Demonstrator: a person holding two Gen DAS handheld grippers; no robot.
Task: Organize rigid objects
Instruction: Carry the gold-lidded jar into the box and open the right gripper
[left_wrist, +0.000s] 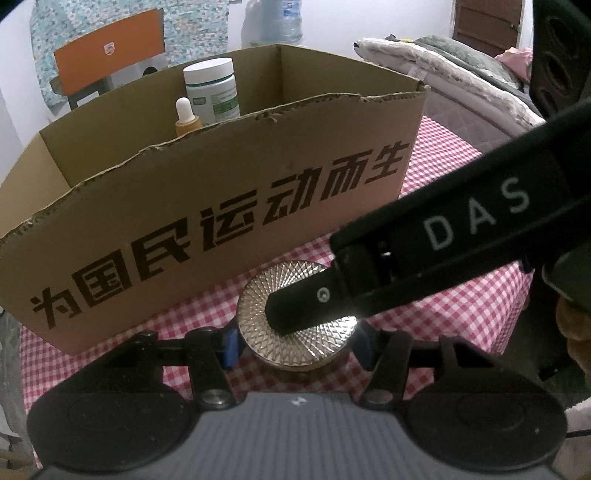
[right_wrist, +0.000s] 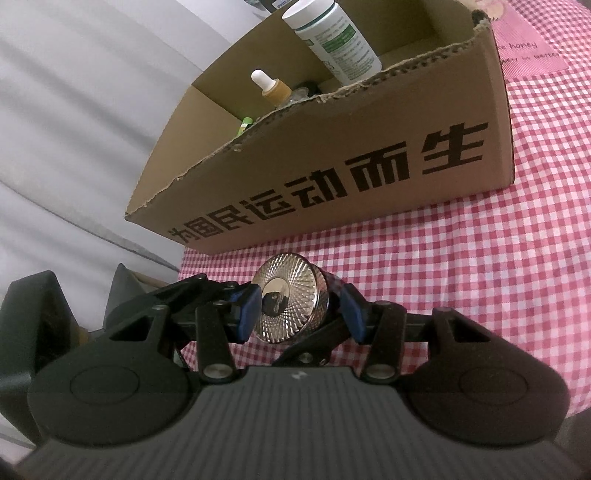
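A small jar with a silver faceted lid (left_wrist: 258, 295) sits between the blue pads of my left gripper (left_wrist: 297, 343), which is shut on its sides. One black finger (left_wrist: 306, 299) of the right gripper lies across the lid. In the right wrist view the jar (right_wrist: 291, 280) is tilted, and my right gripper (right_wrist: 301, 314) is shut on it, one pad on the lid and the other on the base. The open cardboard box (left_wrist: 221, 206) (right_wrist: 332, 177) stands just behind, holding a white bottle (left_wrist: 212, 90) (right_wrist: 332, 40) and a dropper bottle (left_wrist: 186, 118) (right_wrist: 271, 86).
A red-and-white checked cloth (right_wrist: 480, 277) covers the surface. The box's torn near wall rises in front of the jar. An orange box (left_wrist: 110, 51) and a water bottle (left_wrist: 280, 18) stand beyond it, with bedding (left_wrist: 443, 66) at the right. A small green item (right_wrist: 245, 123) lies inside the box.
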